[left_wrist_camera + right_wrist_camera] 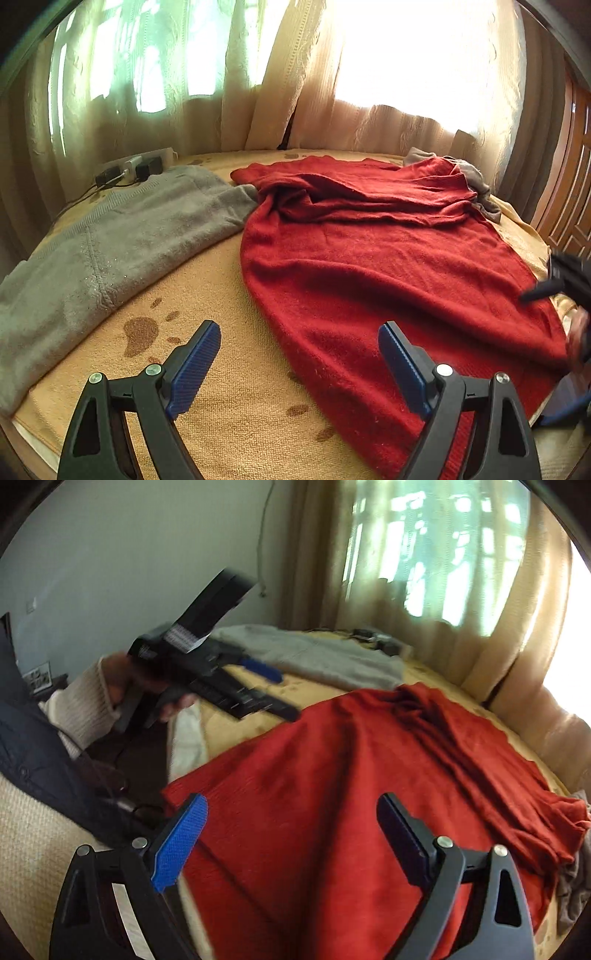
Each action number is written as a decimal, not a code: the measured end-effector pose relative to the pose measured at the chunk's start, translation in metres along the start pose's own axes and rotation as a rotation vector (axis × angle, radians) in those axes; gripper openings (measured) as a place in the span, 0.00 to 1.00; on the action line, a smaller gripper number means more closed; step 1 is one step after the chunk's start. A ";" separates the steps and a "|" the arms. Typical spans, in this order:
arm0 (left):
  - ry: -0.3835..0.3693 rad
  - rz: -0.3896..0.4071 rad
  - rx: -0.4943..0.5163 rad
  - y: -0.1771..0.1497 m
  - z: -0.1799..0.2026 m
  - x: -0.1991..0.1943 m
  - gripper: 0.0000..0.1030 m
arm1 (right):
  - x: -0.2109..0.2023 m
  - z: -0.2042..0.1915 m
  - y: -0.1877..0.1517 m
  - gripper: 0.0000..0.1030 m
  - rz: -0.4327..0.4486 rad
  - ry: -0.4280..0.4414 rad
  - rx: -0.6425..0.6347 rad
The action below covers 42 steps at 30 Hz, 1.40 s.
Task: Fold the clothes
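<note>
A red knit garment (373,266) lies spread on the bed, rumpled at its far end; it fills the lower right wrist view (332,782). A grey sweater (122,236) lies flat to its left, seen far back in the right wrist view (317,657). My left gripper (299,350) is open, hovering over the tan bedspread (221,369) at the red garment's near left edge. It shows in the right wrist view too (280,690), held by a hand. My right gripper (291,819) is open above the red garment's near edge, holding nothing.
A power strip with black plugs (133,168) sits at the bed's far left corner. Curtains (266,81) hang along the far side. A second grey cloth (476,181) lies under the red garment's far right. A wooden door (569,184) stands at the right.
</note>
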<state>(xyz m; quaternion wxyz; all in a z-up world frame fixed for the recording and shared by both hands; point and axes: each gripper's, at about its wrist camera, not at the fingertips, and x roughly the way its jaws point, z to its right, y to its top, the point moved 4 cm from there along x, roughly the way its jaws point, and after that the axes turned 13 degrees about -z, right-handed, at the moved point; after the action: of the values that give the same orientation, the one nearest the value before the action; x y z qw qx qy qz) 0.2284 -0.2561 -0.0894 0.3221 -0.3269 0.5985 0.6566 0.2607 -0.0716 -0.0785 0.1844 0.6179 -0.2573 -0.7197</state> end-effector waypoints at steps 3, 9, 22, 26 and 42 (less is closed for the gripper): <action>-0.004 0.005 0.016 -0.002 0.008 -0.001 0.87 | 0.025 -0.030 -0.008 0.88 -0.071 0.007 -0.004; -0.010 0.001 0.050 -0.014 0.019 0.001 0.87 | 0.043 -0.023 -0.021 0.55 -0.148 -0.001 0.120; 0.011 -0.022 0.071 -0.020 0.018 -0.002 0.87 | 0.042 -0.036 -0.010 0.11 -0.125 -0.066 0.048; -0.012 -0.034 0.115 -0.029 0.024 -0.005 0.87 | 0.035 -0.033 -0.002 0.07 -0.078 -0.040 0.104; -0.039 0.004 0.475 -0.088 0.079 -0.063 0.87 | 0.018 -0.033 0.036 0.07 0.058 0.104 0.207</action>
<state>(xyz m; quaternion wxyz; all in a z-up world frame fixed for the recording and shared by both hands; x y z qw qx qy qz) 0.3333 -0.1723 -0.0836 0.4002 -0.2283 0.7304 0.5042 0.2886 -0.1151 -0.0747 0.1535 0.6624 -0.3381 -0.6507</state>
